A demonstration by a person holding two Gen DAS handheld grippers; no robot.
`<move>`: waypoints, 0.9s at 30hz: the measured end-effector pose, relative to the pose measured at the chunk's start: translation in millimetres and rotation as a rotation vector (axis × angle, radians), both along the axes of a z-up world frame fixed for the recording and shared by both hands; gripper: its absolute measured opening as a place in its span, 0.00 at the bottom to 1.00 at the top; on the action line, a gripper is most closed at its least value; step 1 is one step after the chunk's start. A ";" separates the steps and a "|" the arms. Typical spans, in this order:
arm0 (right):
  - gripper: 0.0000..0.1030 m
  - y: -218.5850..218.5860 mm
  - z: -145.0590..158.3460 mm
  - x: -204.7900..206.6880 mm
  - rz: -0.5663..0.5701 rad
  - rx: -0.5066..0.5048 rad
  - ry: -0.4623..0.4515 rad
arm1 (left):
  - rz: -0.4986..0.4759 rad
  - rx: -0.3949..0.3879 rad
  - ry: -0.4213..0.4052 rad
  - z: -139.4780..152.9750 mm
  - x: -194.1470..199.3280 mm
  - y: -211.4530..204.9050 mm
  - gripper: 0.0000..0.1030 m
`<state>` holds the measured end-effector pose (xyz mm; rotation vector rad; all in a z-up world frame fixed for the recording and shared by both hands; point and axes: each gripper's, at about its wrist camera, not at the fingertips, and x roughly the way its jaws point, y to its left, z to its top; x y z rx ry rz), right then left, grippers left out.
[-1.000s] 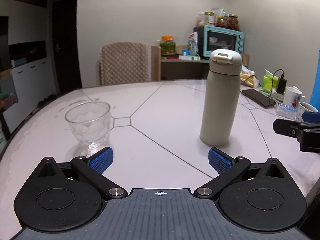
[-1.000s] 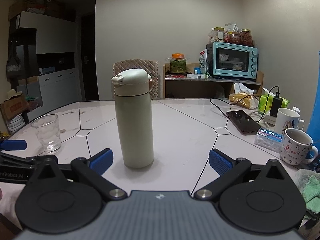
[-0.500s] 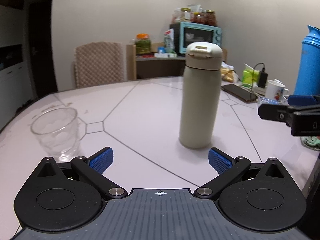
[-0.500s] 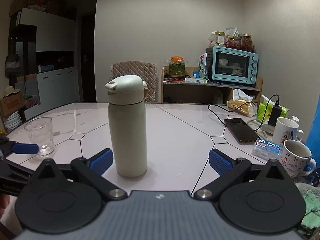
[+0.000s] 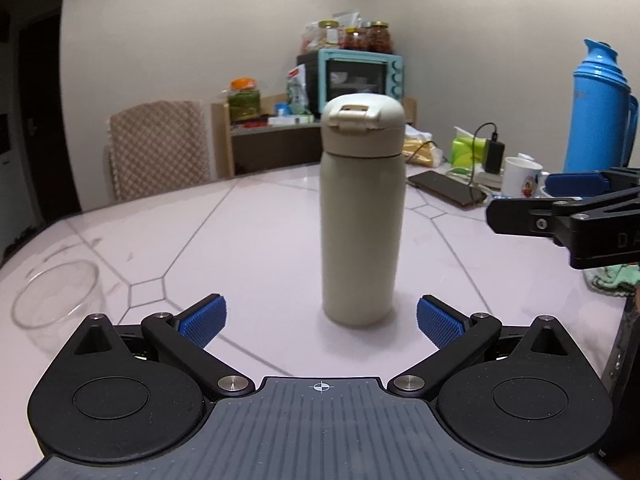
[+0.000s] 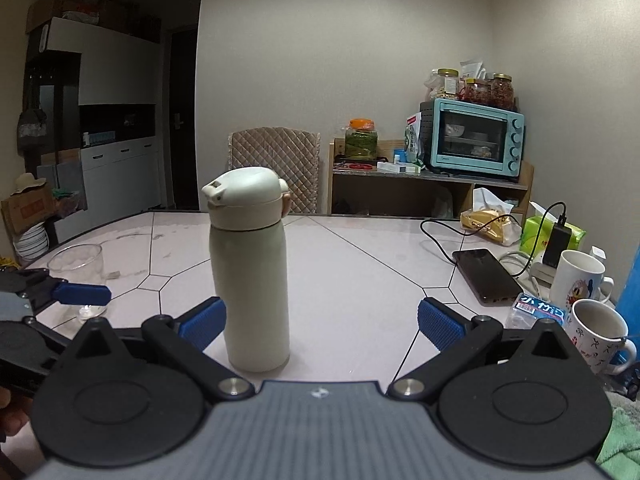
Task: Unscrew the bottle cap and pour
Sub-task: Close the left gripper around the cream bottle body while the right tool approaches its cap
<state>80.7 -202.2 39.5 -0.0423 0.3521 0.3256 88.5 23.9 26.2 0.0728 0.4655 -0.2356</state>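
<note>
The jaws of the left gripper [image 5: 319, 316] are spread wide and hold nothing, and the bottle [image 5: 362, 216] is seen straight ahead of them, centred on the gap and just beyond the blue pads [image 5: 202, 320]. The jaws of the right gripper [image 6: 319, 320] are likewise wide and empty; from that side the bottle [image 6: 251, 276] stands left of centre, its base just beside the left pad [image 6: 202, 322], though whether they touch cannot be told. The bottle is set upright on the desk [image 5: 260, 240], its long axis vertical, with the cap [image 5: 362, 128] still seated on top. The left gripper is judged the better lined up for clasping the body, leaving the cap to the right one. A glass [image 5: 56, 304] is seen on the near left, partly cut off behind the left gripper's housing. Whether the bottle holds liquid cannot be made out, and the cap's thread is hidden. On the far right a phone [image 6: 486, 276] and mugs [image 6: 600, 336] are seen.
</note>
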 end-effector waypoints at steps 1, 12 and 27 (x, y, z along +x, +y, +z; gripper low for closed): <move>1.00 -0.8 0.6 2.5 0.006 0.004 0.000 | -0.013 -0.004 -0.005 0.0 3.6 -1.5 1.00; 1.00 -2.4 2.3 34.2 0.080 0.040 -0.021 | -0.115 -0.022 -0.017 -9.2 46.2 -7.4 1.00; 1.00 -11.4 30.1 55.0 0.206 0.071 -0.017 | -0.207 -0.084 0.003 -12.9 79.7 -1.1 1.00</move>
